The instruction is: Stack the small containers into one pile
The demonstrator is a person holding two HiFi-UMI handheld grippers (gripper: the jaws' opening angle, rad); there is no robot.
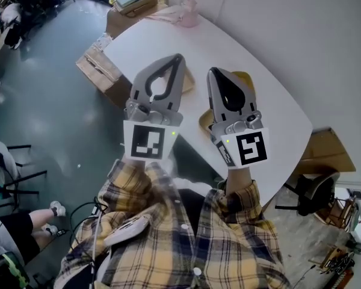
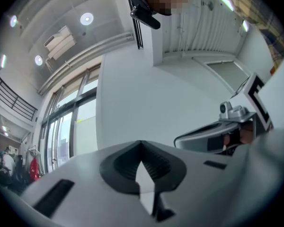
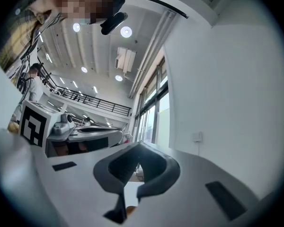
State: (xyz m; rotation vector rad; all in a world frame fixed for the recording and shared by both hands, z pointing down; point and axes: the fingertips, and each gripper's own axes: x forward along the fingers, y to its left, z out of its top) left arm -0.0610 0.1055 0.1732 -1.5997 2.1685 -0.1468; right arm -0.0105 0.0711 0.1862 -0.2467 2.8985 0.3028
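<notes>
The left gripper (image 1: 179,58) and the right gripper (image 1: 212,71) hang side by side over the white table (image 1: 149,46), each with its jaws closed together on nothing. Yellow shapes, probably the small containers (image 1: 245,79), lie on the table beneath the right gripper and are largely hidden.

My left gripper (image 1: 178,62) and right gripper (image 1: 212,72) are matt grey plastic, smooth outside, with black ribbed pads (image 2: 158,162) that look rubbery. Bright metal fittings (image 1: 236,126) shine at the right one's base. The marker cubes (image 1: 148,141) are flat white and black, without gloss. The tabletop (image 1: 277,101) is smooth white with little sheen. The small containers (image 1: 206,121) beneath are mostly hidden; perhaps yellowish plastic. My sleeves (image 1: 168,233) are soft checked cloth, and the boxes (image 1: 99,68) are brown cardboard.
</notes>
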